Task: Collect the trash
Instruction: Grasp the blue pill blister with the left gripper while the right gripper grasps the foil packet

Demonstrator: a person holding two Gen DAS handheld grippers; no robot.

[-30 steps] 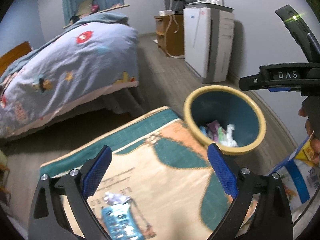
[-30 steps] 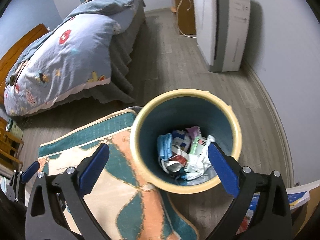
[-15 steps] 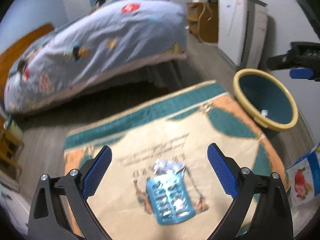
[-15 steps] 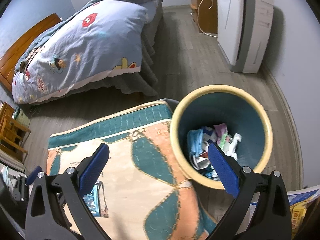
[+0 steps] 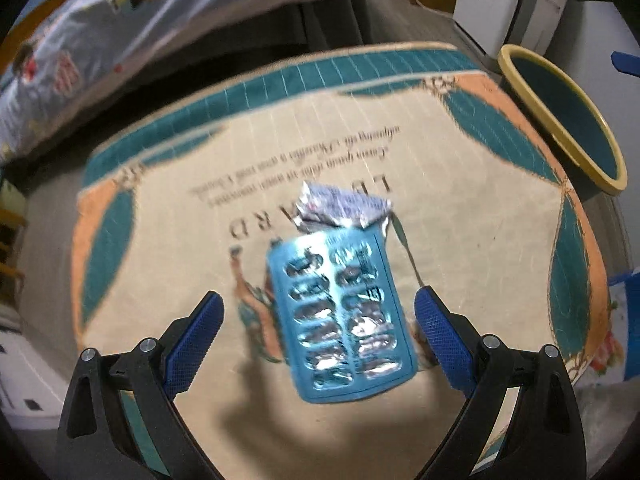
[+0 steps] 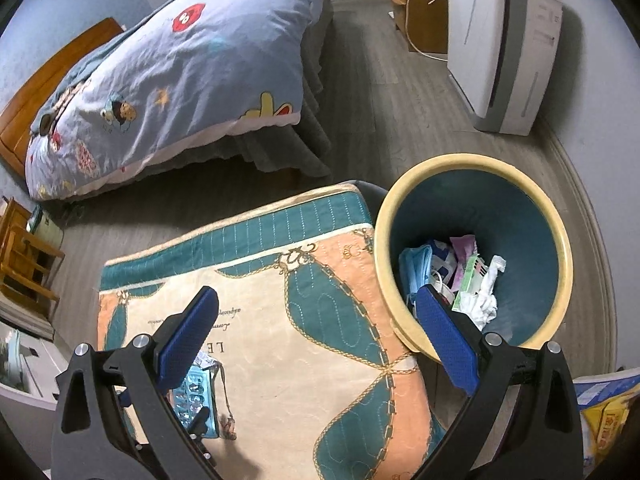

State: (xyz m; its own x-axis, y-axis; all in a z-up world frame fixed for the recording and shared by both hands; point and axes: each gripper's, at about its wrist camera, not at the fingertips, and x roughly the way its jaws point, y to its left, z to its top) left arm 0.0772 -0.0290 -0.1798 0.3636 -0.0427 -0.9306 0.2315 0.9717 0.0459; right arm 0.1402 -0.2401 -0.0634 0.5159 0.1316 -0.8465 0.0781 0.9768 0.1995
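A blue blister pack (image 5: 342, 316) with torn silver foil (image 5: 340, 210) at its far end lies flat on the patterned rug (image 5: 460, 200). My left gripper (image 5: 318, 332) hangs open just above it, one finger on each side of the pack, not touching. In the right wrist view the same blister pack (image 6: 198, 398) shows behind the left finger. My right gripper (image 6: 316, 332) is open and empty above the rug, its right finger beside the yellow-rimmed teal bin (image 6: 472, 164). The bin holds several pieces of trash (image 6: 468, 276).
A bed with a blue quilt (image 6: 168, 72) stands beyond the rug. A white appliance (image 6: 500, 40) and a wooden cabinet (image 6: 420, 8) line the far wall. Printed packaging (image 6: 604, 408) lies on the floor at the right; wooden furniture (image 6: 24, 256) stands at the left.
My left gripper has swung away from the bin and dropped low over the blister pack, which now lies between its fingers. My right gripper has drifted left from above the bin.
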